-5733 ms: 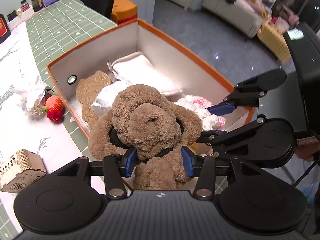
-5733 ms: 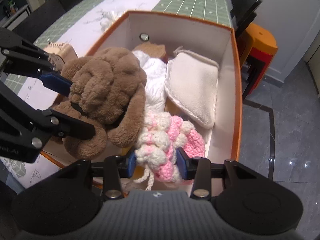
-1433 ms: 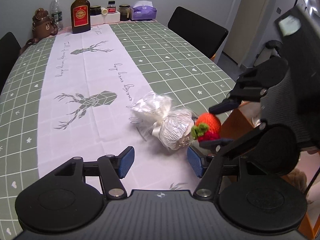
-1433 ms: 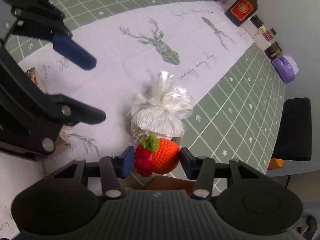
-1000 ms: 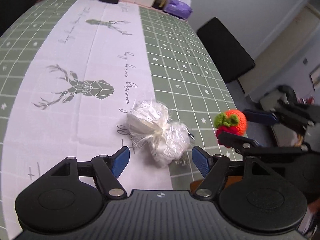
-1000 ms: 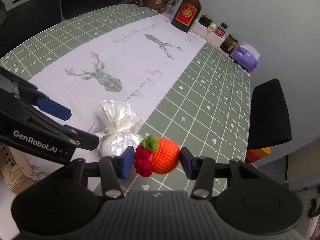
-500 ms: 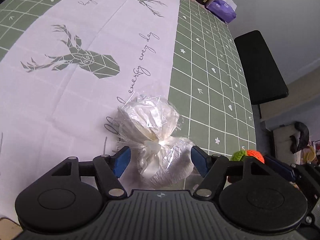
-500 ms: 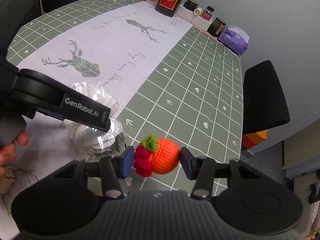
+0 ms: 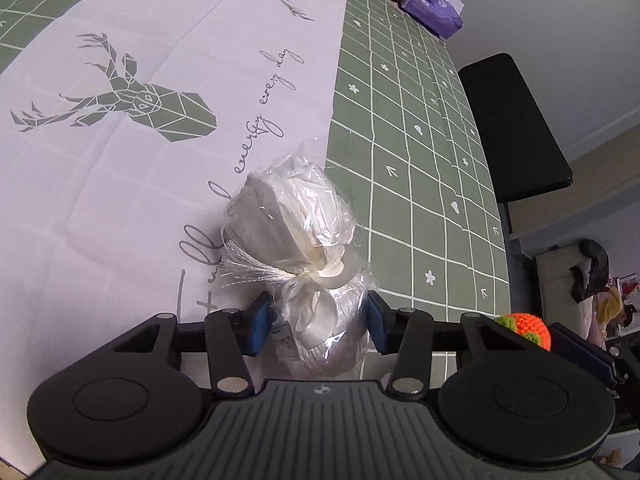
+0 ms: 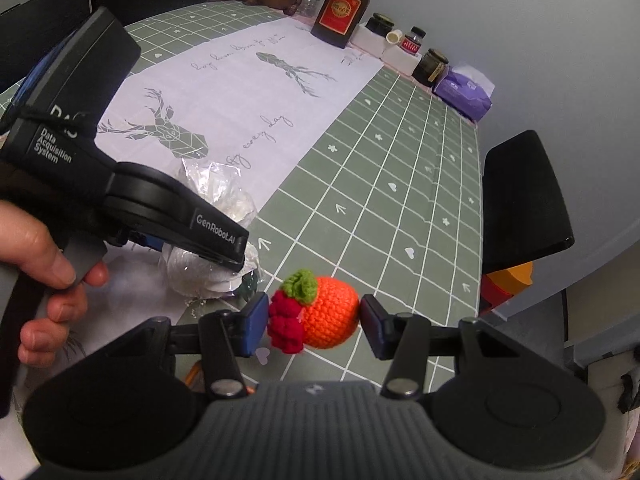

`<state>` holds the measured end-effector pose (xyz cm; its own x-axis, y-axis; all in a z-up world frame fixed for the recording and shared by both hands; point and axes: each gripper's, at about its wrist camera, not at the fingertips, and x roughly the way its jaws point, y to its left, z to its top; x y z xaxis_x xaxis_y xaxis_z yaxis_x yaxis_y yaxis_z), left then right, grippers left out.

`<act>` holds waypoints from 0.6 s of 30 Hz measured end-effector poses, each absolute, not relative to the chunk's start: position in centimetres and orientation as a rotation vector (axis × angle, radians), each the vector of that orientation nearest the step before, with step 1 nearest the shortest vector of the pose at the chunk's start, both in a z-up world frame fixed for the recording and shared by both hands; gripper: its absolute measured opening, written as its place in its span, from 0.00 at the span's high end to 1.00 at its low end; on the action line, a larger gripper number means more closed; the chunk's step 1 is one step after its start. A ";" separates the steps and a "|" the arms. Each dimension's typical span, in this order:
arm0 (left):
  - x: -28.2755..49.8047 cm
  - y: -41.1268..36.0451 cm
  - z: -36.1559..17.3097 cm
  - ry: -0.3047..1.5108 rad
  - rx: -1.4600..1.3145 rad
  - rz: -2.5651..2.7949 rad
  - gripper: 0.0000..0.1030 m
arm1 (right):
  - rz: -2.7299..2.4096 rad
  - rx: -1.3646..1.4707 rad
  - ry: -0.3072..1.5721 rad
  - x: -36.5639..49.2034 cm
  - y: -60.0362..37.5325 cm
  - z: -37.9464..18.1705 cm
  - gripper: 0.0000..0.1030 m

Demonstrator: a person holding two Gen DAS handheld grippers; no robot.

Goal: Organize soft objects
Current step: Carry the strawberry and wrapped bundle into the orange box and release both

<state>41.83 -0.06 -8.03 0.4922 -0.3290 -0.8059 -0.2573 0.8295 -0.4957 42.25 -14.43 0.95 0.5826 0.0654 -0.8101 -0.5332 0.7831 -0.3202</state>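
Observation:
A white soft bundle wrapped in clear cellophane [image 9: 304,248] lies on the white deer-print runner [image 9: 120,184], and my left gripper [image 9: 319,328] has come down over its near end. Its jaws are closing, and both blue pads touch the wrap. In the right wrist view the same bundle [image 10: 218,200] shows under the left gripper's black upper finger [image 10: 216,236]. My right gripper [image 10: 314,320] is shut on a crocheted orange fruit [image 10: 328,312] with a green leaf and red berries, held above the green checked tablecloth [image 10: 400,184]. That fruit [image 9: 528,326] also shows at the right of the left wrist view.
A person's hand [image 10: 44,264] holds the left gripper's handle. A brown bottle [image 10: 340,4], jars [image 10: 430,62] and a purple tissue pack [image 10: 464,92] stand at the table's far end. A black chair [image 10: 520,200] and an orange stool [image 10: 512,276] stand beyond the right edge.
The left gripper sank onto the wrapped bundle and its jaws narrowed until the pads reached the wrap. The right gripper kept its hold on the orange fruit and barely moved.

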 end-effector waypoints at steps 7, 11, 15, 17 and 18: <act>39.1 0.4 -2.8 0.966 -0.458 -0.080 0.50 | 0.413 -0.556 0.823 39.9 -13.8 3.0 0.51; 36.2 0.9 0.5 0.926 -0.364 -0.105 0.50 | 0.441 -0.534 0.797 38.1 -13.0 4.9 0.52; 32.6 0.9 3.7 0.884 -0.264 -0.149 0.50 | 0.460 -0.513 0.791 35.7 -13.2 6.6 0.52; 30.4 0.7 5.2 0.855 -0.239 -0.187 0.50 | 0.462 -0.498 0.790 34.2 -13.7 7.4 0.52; 29.4 0.3 5.9 0.843 -0.232 -0.209 0.50 | 0.462 -0.494 0.788 33.4 -14.0 7.8 0.52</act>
